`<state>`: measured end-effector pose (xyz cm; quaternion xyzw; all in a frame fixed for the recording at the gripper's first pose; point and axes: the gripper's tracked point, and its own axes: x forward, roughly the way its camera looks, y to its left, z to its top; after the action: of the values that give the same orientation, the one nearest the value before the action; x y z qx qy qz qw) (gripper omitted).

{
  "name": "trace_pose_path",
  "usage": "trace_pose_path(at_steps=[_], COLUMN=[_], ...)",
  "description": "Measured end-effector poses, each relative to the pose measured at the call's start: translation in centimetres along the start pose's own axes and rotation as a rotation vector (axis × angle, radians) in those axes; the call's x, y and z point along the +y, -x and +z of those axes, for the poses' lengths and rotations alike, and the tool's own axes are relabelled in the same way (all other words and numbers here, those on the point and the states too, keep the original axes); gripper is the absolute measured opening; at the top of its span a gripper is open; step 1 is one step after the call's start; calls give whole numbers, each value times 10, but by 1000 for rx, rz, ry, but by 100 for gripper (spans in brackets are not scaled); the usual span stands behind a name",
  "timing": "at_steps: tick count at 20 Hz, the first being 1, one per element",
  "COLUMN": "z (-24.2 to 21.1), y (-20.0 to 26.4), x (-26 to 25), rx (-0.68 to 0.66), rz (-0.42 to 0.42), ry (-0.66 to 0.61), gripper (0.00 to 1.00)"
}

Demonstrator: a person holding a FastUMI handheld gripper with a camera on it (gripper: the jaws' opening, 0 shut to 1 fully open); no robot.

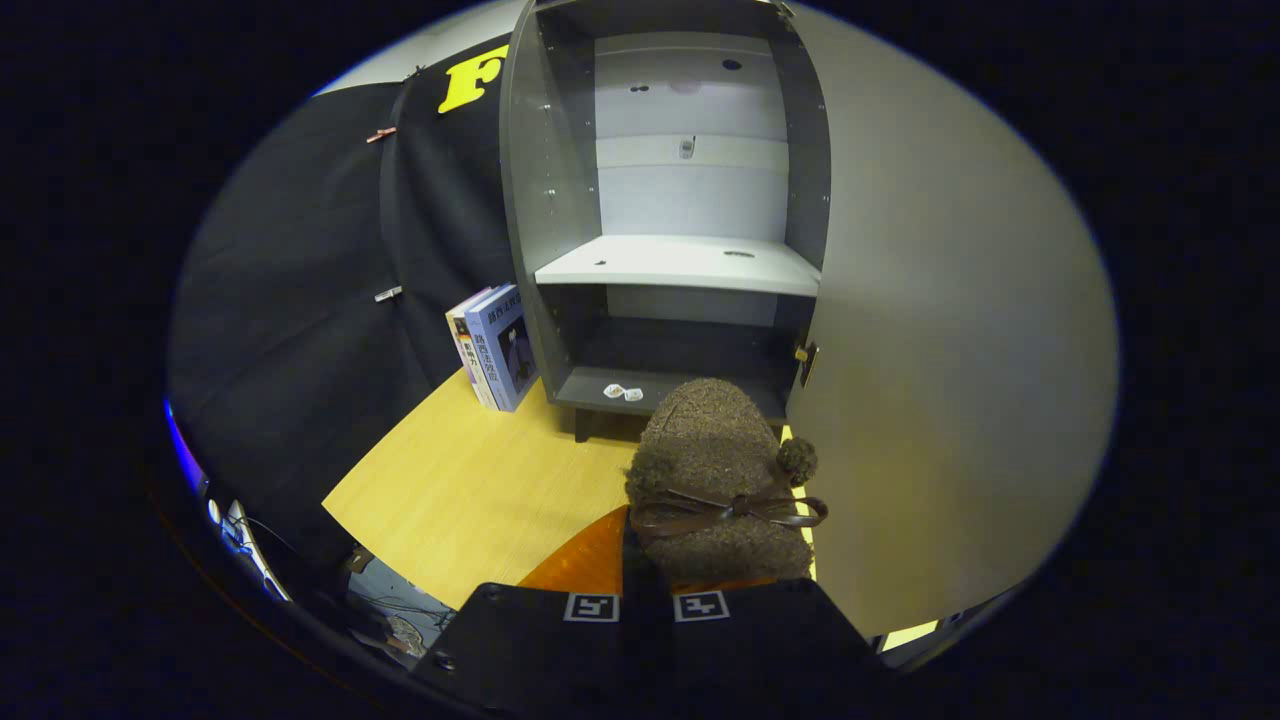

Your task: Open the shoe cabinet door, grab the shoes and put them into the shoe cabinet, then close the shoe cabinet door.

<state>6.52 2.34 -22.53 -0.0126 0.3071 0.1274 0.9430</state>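
The gripper [645, 590] has its two fingers drawn close together, with only a thin dark gap between them. They are pinched on the near end of a shoe [715, 480], a fuzzy brown slipper-style shoe with a thin brown ribbon bow across it and a small pom-pom at its right side. The shoe sticks out forward from the fingers, toe pointing toward the shoe cabinet [680, 230], and it hangs above the wooden table [470, 490]. A patch of orange surface [585, 560] shows under the shoe, just beside the fingers.

The shoe cabinet stands just beyond the shoe's toe, raised on short legs on the table. It is grey, tall, and open at the front. A pale shelf [680, 265] divides it into an upper and a lower compartment. Two small white items [622, 392] lie on the floor of the lower compartment, near its front edge. The cabinet door [950, 350] is swung wide open to the right of the cabinet, its broad pale inner face running alongside the shoe.

To the left of the cabinet, two books [492, 345] stand upright, leaning against its side. Behind them hangs the black cloth wall of the booth.
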Motion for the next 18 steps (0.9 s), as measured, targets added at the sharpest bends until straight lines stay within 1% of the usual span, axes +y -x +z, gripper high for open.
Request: trace_pose_path(at_steps=[4,7,14,18], z=[45,81,163,205], y=[4,-2,-37,-62], x=[3,5,3,1], rx=[-43,-67,-96,-107], rz=[-2,-22,-92,-116], ry=[-21,-44,-94,-79], gripper=[5,5,5,5])
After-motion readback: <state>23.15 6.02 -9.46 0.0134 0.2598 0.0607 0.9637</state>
